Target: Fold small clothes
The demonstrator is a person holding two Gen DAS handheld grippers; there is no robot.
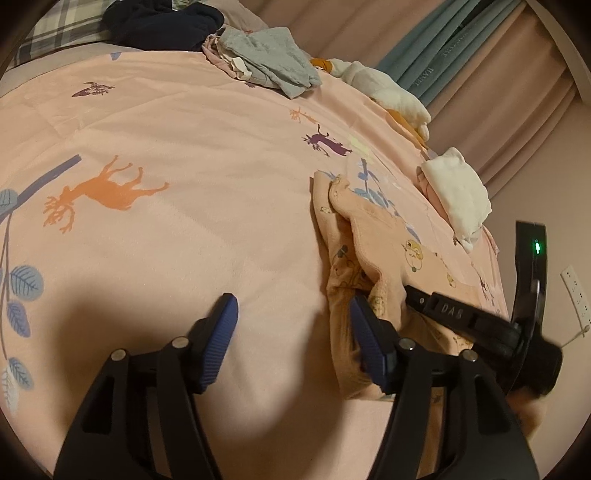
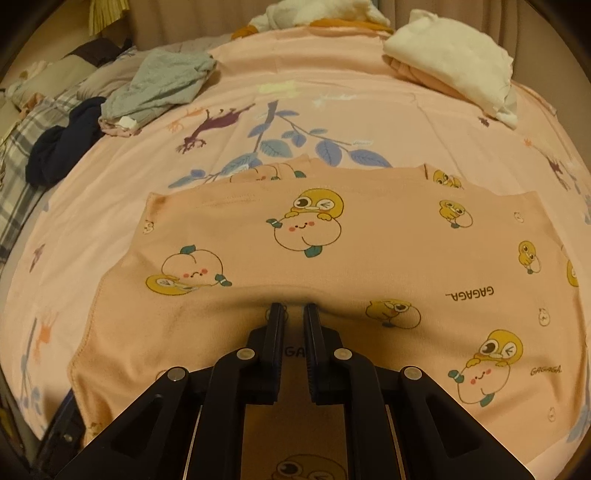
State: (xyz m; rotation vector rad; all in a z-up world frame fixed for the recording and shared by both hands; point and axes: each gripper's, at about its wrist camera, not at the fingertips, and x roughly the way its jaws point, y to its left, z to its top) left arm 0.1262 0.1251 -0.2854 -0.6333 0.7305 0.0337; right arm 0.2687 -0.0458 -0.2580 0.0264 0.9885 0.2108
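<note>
A small peach garment printed with cartoon chicks and peaches lies spread on the pink bedsheet. My right gripper is shut on a raised fold at its near edge. In the left wrist view the same garment lies bunched at the right, and the right gripper reaches into it from the right. My left gripper stands open over the sheet. Only bare sheet lies between its blue pads, and its right finger rests against the garment's left edge.
A grey clothes pile and a dark navy garment lie at the far side of the bed. Folded white cloth sits near the bed's right edge, beside more white and yellow items. Curtains hang behind.
</note>
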